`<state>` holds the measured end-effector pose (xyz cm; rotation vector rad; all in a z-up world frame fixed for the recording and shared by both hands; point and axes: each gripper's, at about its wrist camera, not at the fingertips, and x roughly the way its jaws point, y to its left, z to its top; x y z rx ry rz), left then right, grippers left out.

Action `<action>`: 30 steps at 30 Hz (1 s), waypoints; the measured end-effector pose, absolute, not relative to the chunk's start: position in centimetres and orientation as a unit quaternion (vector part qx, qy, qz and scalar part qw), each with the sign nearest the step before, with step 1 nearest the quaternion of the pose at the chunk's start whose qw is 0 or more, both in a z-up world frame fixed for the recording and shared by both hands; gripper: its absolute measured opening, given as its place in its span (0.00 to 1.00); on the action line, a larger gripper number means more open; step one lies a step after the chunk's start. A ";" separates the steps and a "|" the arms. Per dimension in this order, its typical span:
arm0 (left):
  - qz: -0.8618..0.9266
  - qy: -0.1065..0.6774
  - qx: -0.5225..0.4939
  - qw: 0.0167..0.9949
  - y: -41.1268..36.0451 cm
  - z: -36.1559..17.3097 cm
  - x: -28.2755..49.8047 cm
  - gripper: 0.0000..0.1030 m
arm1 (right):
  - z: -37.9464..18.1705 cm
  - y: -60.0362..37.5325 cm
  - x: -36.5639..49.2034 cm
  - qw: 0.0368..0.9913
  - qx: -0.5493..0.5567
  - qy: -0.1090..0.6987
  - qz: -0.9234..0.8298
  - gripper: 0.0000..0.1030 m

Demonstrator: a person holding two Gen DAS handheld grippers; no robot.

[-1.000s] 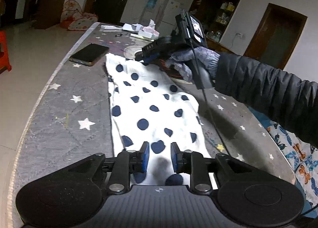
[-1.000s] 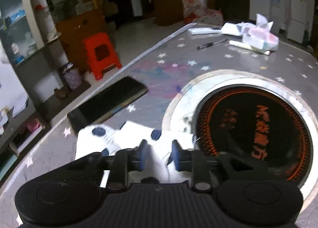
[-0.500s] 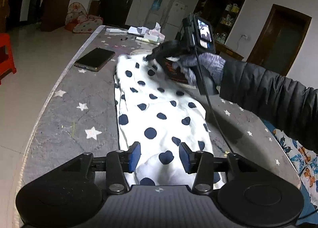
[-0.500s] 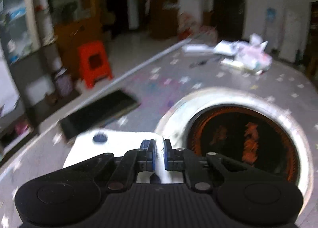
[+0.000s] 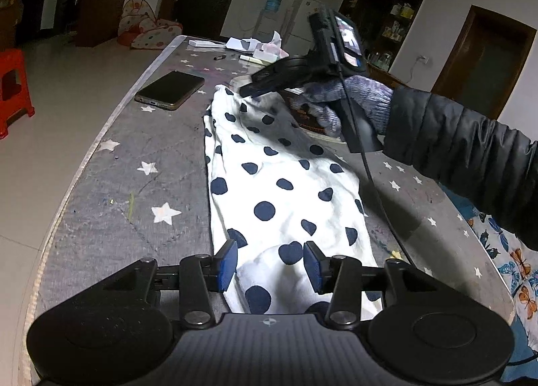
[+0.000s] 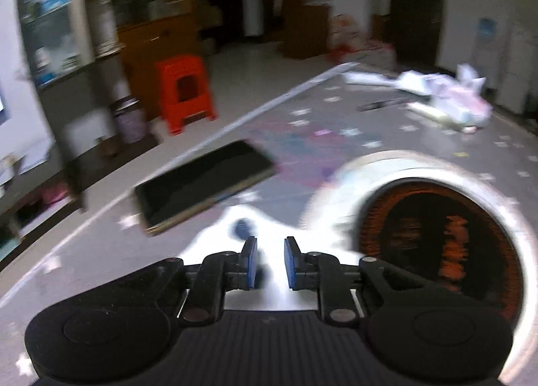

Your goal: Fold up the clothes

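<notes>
Cloth (image 5: 285,184) with dark dots lies lengthwise on the star-print table (image 5: 134,164), a gripper at each end.

Left gripper (image 5: 270,266) sits low over the near end, its blue pads (image 5: 226,265) spread wide with a raised bump of fabric between them, not pinched. Right gripper (image 6: 270,265) is at the far end beside the phone (image 5: 170,89); in its own blurred view the jaws stand parted by a narrow gap with white cloth under and between them, and whether they touch it I cannot tell. From the left view its tip meets a lifted corner of the cloth, held by a gloved hand (image 5: 349,102). A round dark plate (image 6: 437,241) with orange marks lies just right of that corner. Papers (image 5: 255,46) sit at the table's far end.
</notes>
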<state>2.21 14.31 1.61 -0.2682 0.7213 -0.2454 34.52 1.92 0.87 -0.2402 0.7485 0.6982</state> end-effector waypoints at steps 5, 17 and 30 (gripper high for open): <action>-0.111 0.352 -0.128 0.920 14.6 1.6 1.8 0.45 | -1.1 5.0 34.1 0.855 -0.159 0.367 0.331 0.19; -0.094 0.355 -0.125 0.922 15.0 1.2 1.0 0.47 | 3.4 0.5 28.0 0.820 -0.194 0.378 0.383 0.27; -0.073 0.370 -0.082 0.923 14.1 -0.1 1.2 0.45 | 1.5 -5.5 15.5 0.772 -0.238 0.396 0.436 0.32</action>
